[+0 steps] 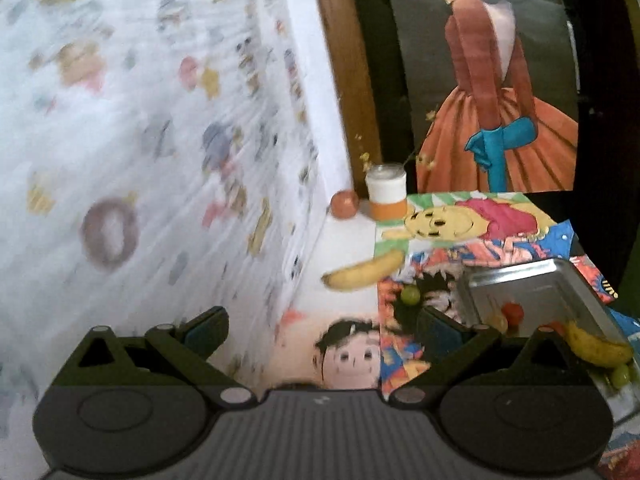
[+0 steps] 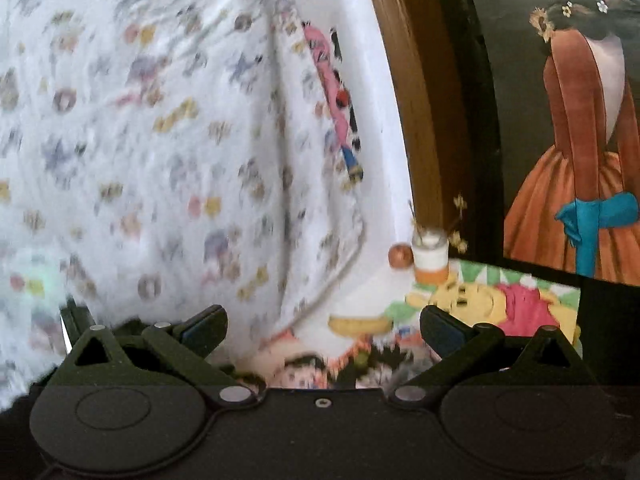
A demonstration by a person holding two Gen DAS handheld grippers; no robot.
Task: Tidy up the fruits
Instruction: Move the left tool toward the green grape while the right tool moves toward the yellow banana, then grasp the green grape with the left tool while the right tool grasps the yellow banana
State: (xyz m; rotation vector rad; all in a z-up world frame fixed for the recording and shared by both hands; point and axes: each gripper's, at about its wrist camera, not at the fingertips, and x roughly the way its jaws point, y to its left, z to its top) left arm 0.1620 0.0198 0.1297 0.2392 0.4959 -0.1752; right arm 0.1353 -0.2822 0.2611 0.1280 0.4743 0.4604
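The left tongs (image 1: pixel 322 330) stand wide apart and hold nothing; they hover above the desk (image 1: pixel 348 240), aimed along its left side. The right tongs (image 2: pixel 322 326) are likewise spread and empty, set lower and further back, so that their view skims the desk surface. Both pairs appear to be in an approach posture: open jaws allow either one to close on a fruit without a prior release.

Loose fruit on the desk:
- A banana (image 1: pixel 364 272) lies flat, half on the bare white surface and half on the edge of the cartoon-print cloth (image 1: pixel 480 224). It is the nearest loose item ahead of both tongs.
- A green grape (image 1: pixel 411 295) rests on the cloth just beside the banana, between it and the tray.
- A round orange-red fruit (image 1: pixel 345 204) sits at the far end, just beside a white-and-orange jar (image 1: pixel 387 196) holding dried flowers, against the wall.

The metal tray (image 1: pixel 532 276) sits on the cloth to the right. Its polished wall mirrors a small red fruit and a pale grape, while a second banana (image 1: pixel 600 348) and another grape (image 1: pixel 621 374) lie at its near edge. This grouping suggests the tray is the collection point.

A patterned sheet (image 1: pixel 140 140) hangs along the left and is blurred. Judged from the layout, three fruits are not yet collected, and the loose banana is the likely next target.
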